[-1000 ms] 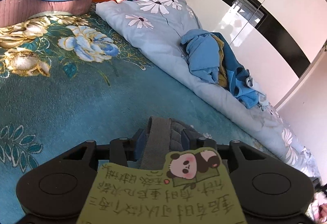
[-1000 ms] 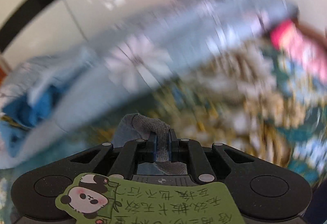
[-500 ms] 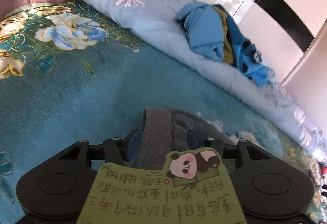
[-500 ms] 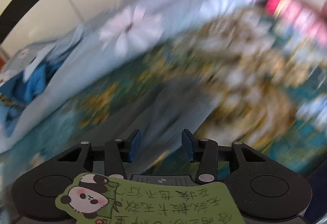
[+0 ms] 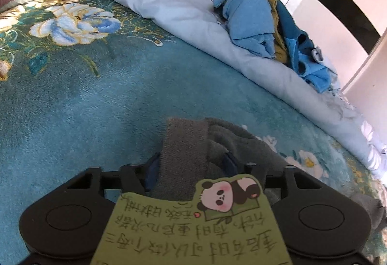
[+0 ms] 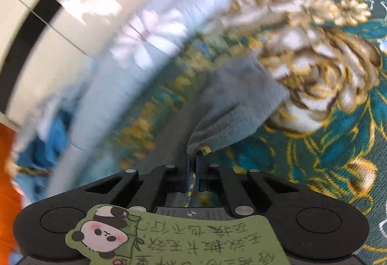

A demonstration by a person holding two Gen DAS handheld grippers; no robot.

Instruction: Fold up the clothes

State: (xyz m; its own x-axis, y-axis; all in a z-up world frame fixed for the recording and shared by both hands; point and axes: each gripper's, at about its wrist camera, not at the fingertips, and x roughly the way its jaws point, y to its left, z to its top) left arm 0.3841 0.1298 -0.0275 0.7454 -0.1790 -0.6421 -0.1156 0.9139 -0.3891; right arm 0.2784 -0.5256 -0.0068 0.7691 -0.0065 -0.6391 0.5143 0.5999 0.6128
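Left tongs (image 5: 191,163) are closing around the ribbed band of the grey garment (image 5: 225,141) lying on the bed (image 5: 84,100), right tongs (image 6: 192,161) pinch its corner tight, with open teal blanket far-left and a daisy duvet (image 5: 193,16) bordering the far-right.
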